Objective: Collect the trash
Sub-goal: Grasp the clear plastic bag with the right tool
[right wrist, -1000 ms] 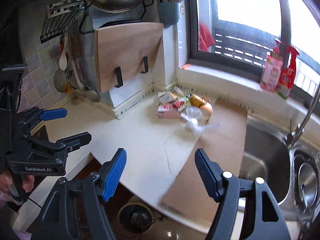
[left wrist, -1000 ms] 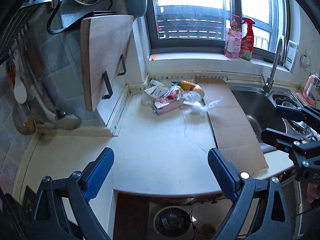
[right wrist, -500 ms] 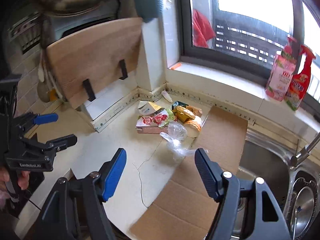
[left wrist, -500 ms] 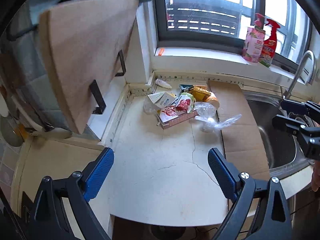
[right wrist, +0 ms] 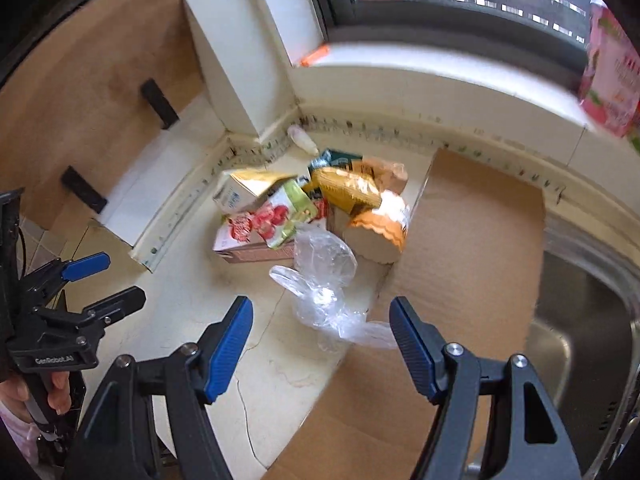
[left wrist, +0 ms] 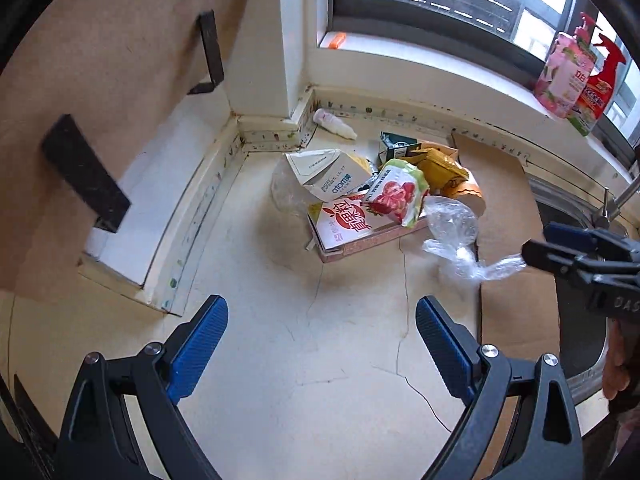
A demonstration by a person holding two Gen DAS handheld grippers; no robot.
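A pile of trash lies in the counter's back corner: a pink-and-white carton (left wrist: 348, 224) (right wrist: 248, 236), a white carton (left wrist: 328, 174), a strawberry wrapper (left wrist: 396, 194), yellow-orange wrappers (left wrist: 440, 168) (right wrist: 348, 188), and a clear plastic bag (left wrist: 456, 240) (right wrist: 324, 280) nearest me. A small white bottle (left wrist: 334, 123) lies by the wall. My left gripper (left wrist: 320, 344) is open and empty, short of the pile. My right gripper (right wrist: 320, 344) is open and empty, with the plastic bag's tail just ahead between its fingers.
A cardboard sheet (left wrist: 508, 208) (right wrist: 472, 248) covers the counter right of the pile, beside the steel sink (right wrist: 588, 320). A wooden cutting board (left wrist: 100, 80) leans at the left. Spray bottles (left wrist: 576, 76) stand on the window sill. The cream counter (left wrist: 300, 320) is cracked.
Both grippers have moved forward and down toward the trash pile, which now looks much larger. Both stay open and empty.
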